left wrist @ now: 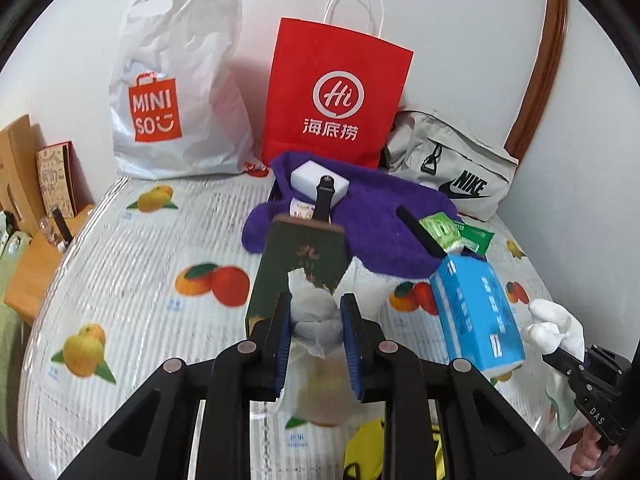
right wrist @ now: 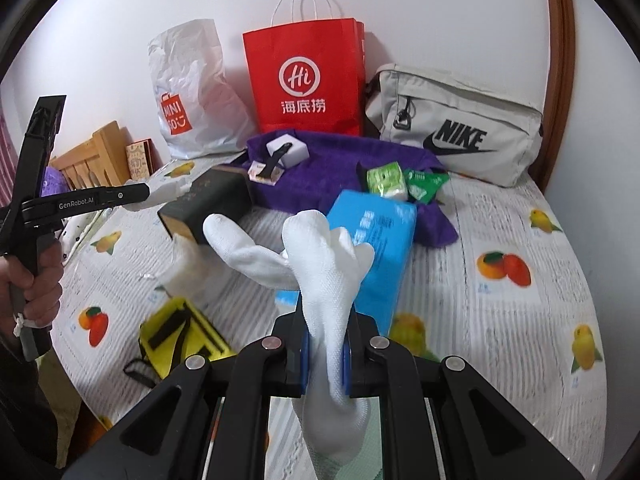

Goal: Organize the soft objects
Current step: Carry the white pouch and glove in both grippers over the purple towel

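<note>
While the right tongs were pressed together on a white glove, held up above the bed, the left tongs were clamped on a bunched piece of white soft material, which could be the second glove, though this was not clear. Both soft things were in the air, near a blue tissue box and a dark box. Behind them lay a purple towel with small packets on it, and a red paper bag, a white plastic bag and a grey pouch stood at the wall. The risk seemed to be slipping: the glove was gripped only at a narrow fold, so a quick swing could pull it free. Its hanging fingers could also catch the blue tissue box and drag it.
</note>
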